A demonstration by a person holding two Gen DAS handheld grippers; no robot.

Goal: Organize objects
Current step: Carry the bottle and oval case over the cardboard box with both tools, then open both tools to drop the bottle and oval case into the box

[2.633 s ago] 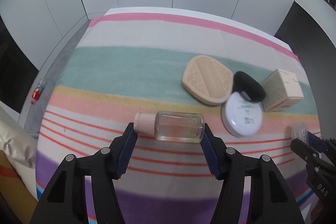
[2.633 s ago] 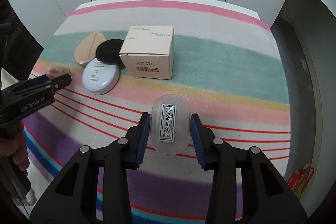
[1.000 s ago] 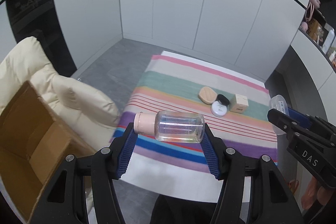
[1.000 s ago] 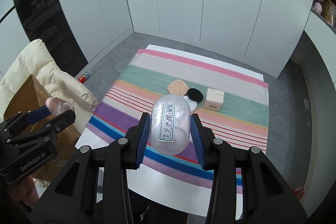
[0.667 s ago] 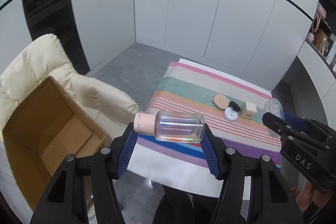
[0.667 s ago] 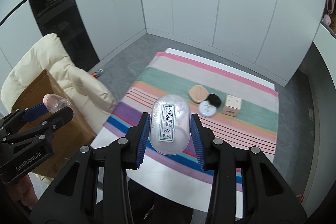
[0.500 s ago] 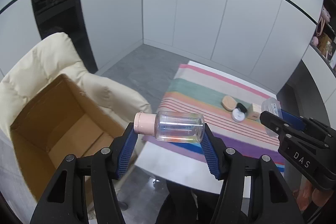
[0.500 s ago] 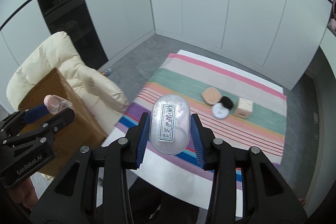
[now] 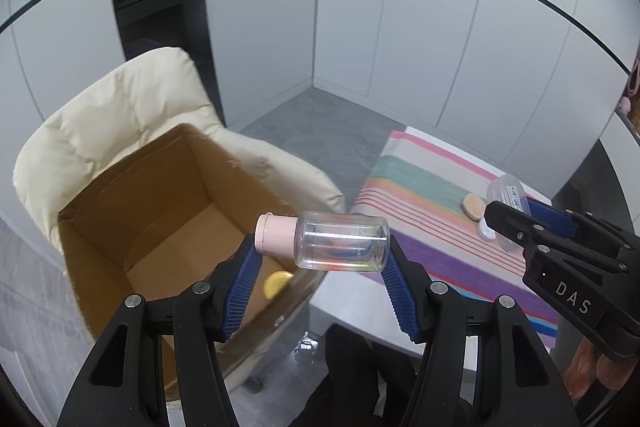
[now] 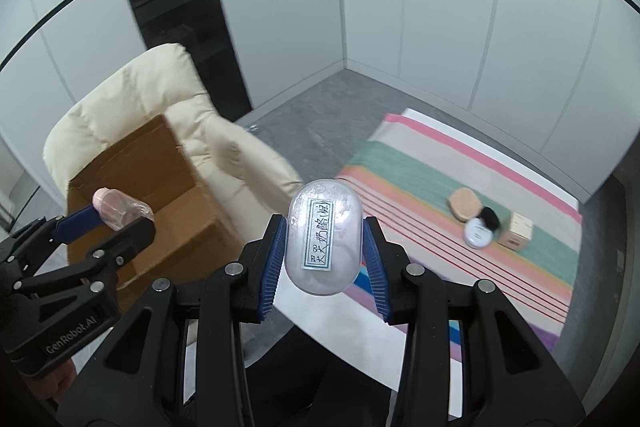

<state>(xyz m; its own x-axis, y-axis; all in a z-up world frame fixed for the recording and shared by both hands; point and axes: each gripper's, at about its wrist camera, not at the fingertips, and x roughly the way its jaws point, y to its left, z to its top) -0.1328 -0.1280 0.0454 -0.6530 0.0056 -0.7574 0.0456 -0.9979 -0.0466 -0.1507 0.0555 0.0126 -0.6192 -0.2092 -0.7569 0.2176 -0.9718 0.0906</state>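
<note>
Nearest, the left tool (image 9: 320, 269) pinches a small clear bottle (image 9: 340, 246) with a pink cap sideways, end to end, above an open cardboard box (image 9: 132, 203) on a cream armchair (image 9: 120, 107). It looks light, stiff and slippery. The right tool (image 10: 324, 259) clamps a clear oval case (image 10: 324, 237) with a paper label. Farther off, a beige pad (image 10: 464, 207) lies on the striped tabletop (image 10: 400, 163).
</note>
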